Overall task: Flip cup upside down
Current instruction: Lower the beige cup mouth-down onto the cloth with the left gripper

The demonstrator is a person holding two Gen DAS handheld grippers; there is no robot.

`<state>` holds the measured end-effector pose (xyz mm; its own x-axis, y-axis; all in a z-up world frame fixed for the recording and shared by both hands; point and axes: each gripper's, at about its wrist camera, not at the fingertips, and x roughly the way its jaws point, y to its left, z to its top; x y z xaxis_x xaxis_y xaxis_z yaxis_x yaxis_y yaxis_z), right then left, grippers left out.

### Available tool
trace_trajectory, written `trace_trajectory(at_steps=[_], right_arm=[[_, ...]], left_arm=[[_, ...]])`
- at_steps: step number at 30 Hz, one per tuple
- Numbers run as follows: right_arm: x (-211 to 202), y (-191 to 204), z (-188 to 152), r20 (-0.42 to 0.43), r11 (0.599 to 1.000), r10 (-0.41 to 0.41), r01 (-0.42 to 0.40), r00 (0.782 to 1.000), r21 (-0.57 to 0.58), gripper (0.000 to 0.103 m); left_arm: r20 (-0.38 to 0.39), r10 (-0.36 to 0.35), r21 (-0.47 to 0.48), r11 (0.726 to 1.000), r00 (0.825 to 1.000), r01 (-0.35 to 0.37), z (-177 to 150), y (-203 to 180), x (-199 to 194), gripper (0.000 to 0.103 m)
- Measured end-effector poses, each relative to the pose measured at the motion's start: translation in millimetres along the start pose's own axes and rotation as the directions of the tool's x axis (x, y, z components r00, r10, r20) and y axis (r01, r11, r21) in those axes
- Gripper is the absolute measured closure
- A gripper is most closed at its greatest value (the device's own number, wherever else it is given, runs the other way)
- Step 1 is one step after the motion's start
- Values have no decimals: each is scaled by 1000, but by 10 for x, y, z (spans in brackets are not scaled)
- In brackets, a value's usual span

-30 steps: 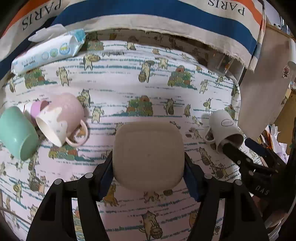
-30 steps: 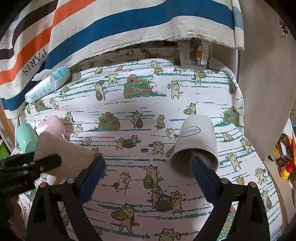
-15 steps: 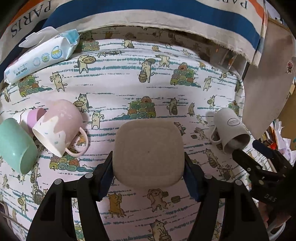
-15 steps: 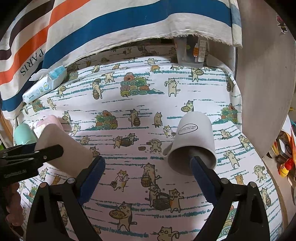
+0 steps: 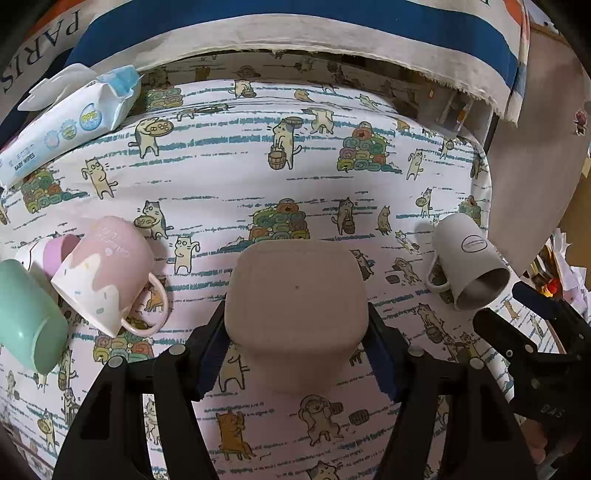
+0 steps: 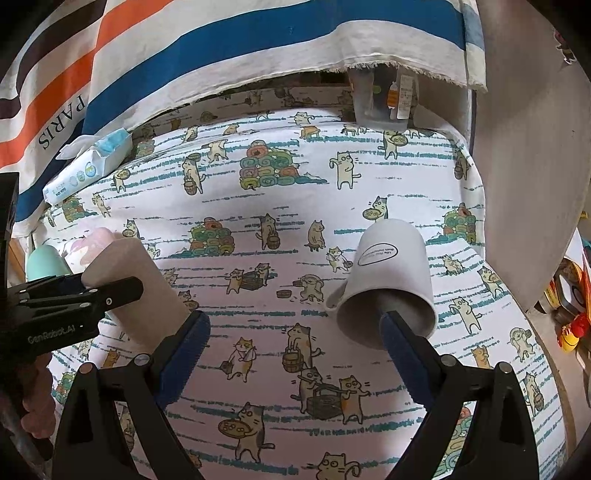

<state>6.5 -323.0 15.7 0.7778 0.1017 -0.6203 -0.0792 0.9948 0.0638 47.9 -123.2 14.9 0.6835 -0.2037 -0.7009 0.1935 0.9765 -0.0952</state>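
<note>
Clamping a beige square-sided cup (image 5: 295,295) between its blue-padded fingers, the left gripper (image 5: 295,354) holds it with the flat base facing the camera, above the cat-print tablecloth (image 5: 229,177). Ahead of that cup the cloth lies bare up to the striped fabric (image 5: 295,33) hanging along the far edge, where a pack of wipes (image 5: 70,122) sits at the left corner. To the left, a pink mug (image 5: 107,269) and a mint cup (image 5: 26,314) lie on their sides close together, near the table's left edge. The right gripper (image 6: 293,336) is spread wide and holds nothing; one finger tip stands at the mouth of a grey mug (image 6: 391,280), which lies tipped with its opening toward that camera and its handle on the left, close to the table's right edge. Bare cloth separates the beige cup (image 6: 136,284) and the grey mug (image 5: 469,266). A clear plastic container (image 6: 384,96) stands at the far right corner.
</note>
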Motion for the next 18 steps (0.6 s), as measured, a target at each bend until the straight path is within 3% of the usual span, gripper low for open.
trace_trajectory(at_steps=[6,8,18], right_arm=[[2,-24,-4,1,1000,0,0,1000,4,9],[-5,-27,-3,3,1000,-2,2,1000,1,9],[-61,24,35,15,1000,4,-4,1000,-3,9]], left_arm=[[9,6,34,999,1000,-6,3,-29,25,36],[19,16,40,999,1000,-17,-4,-22,17,25],[105,5,26,1000,994,-7,28,102,-206,15]])
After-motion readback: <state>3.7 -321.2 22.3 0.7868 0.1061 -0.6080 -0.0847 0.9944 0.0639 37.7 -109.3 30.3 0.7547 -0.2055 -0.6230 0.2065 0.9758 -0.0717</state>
